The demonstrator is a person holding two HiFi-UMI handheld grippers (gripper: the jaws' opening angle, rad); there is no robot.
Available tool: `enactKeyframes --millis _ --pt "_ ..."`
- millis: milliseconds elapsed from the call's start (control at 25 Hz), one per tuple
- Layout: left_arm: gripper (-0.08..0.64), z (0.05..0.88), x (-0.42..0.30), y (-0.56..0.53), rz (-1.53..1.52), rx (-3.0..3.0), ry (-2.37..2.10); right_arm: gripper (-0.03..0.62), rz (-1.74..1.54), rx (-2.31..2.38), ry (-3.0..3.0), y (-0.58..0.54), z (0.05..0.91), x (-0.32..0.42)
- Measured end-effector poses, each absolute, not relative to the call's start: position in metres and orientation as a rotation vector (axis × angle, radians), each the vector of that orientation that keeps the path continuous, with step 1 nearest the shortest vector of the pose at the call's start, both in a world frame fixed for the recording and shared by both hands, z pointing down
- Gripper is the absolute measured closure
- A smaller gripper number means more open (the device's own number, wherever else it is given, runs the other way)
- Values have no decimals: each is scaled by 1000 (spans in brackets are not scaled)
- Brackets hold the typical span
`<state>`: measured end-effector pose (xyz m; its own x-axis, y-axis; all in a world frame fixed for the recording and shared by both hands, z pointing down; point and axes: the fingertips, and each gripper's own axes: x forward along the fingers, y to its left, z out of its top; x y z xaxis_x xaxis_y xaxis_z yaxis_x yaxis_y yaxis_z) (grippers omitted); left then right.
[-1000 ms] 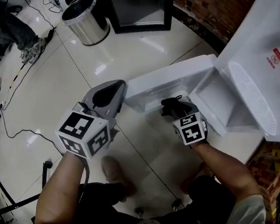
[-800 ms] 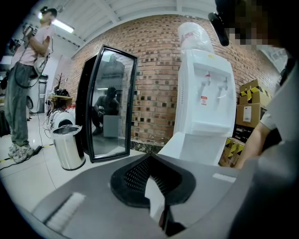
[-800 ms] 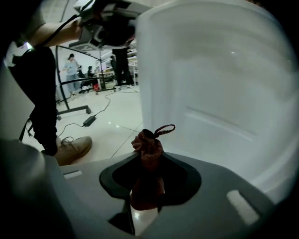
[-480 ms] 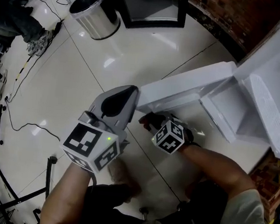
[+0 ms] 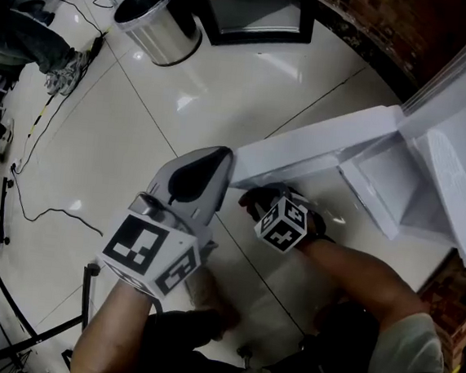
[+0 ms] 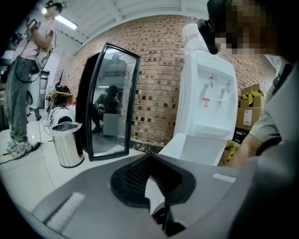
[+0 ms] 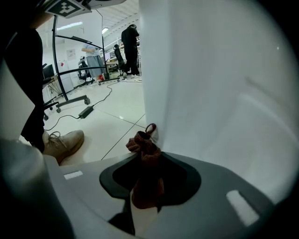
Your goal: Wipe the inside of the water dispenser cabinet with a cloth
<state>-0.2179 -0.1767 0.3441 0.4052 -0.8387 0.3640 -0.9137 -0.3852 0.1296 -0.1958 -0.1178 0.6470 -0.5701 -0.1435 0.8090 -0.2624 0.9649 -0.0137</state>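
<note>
— Between the jaws of the right hand-held gripper [image 7: 149, 161], what is that?

— A cloth [image 7: 144, 144]: rust-brown, nubbly, crumpled into a wad. The jaws stand partly apart and pinch it. A bunched end with a small loop sticks out past the tips.

— And straight ahead of those tips?

— A cabinet door [image 7: 210, 88], smooth, white and flat, fills most of that view. The cloth's end is right at its surface, though I cannot tell whether it touches. From the head view the door [image 5: 310, 152] hangs open from the water dispenser [image 5: 453, 154]. The right hand-held gripper [image 5: 252, 198] sits low beside the door's edge, outside the cabinet [image 5: 377, 183].

— What about the other one?

— The left hand-held gripper [image 5: 219, 160] has a grey moulded shell and black ribbed pads. Its jaws are closed together on nothing. It sits left of the right hand-held gripper, with its tips just beside the door's near end.

— What else is around?

— Beyond the left hand-held gripper's tips [image 6: 151, 158], the tall white dispenser [image 6: 208, 98] stands against a brick wall [image 6: 154, 65]. To their left are a black-framed glass panel [image 6: 110, 98] and a round brushed-steel bin [image 6: 67, 144], and to their right are cardboard boxes [image 6: 252, 100]. Left of the right hand-held gripper's tips, a tan lace-up shoe [image 7: 63, 142] and a black power brick [image 7: 86, 112] lie on the glossy tiled floor [image 7: 117, 116].
</note>
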Motion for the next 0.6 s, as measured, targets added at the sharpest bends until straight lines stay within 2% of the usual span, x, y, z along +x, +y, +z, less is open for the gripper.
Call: enactKeyframes --millis 600 --pt "560 344 -217 -174 362 2363 -1529 465 219 476 -2109 -155 660 -173"
